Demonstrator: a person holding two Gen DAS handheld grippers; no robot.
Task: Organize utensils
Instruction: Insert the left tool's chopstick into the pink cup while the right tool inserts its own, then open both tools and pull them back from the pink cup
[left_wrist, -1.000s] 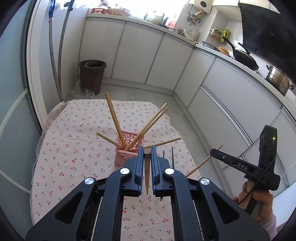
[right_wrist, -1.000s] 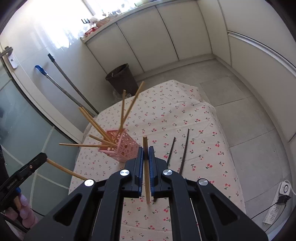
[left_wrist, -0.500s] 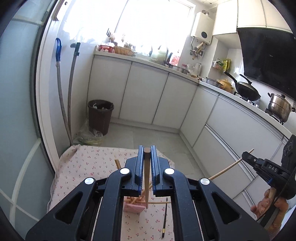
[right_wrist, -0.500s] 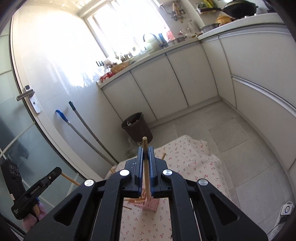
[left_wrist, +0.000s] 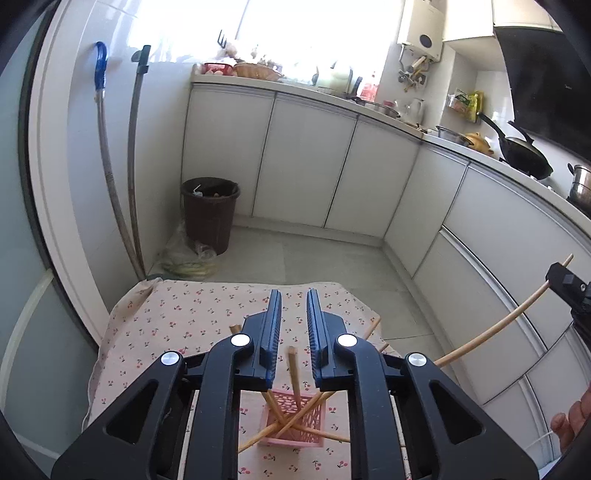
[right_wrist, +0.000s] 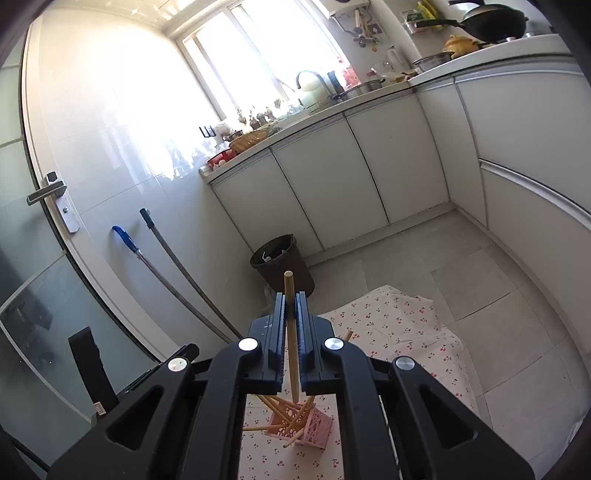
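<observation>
A pink lattice holder stands on the cherry-print cloth and holds several wooden chopsticks. My left gripper is open above the holder; one chopstick stands in the holder below the gap between its jaws. My right gripper is shut on a wooden chopstick, upright, with its lower end just above the pink holder. The same chopstick and the right gripper's tip show at the right edge of the left wrist view.
A brown bin stands on the floor beyond the table. Mop handles lean on the wall at left. White cabinets run along the back and right. A glass door is on the left.
My left gripper has opened and its chopstick now stands in the holder. Both grippers have come over the holder. The right gripper still holds its chopstick.
</observation>
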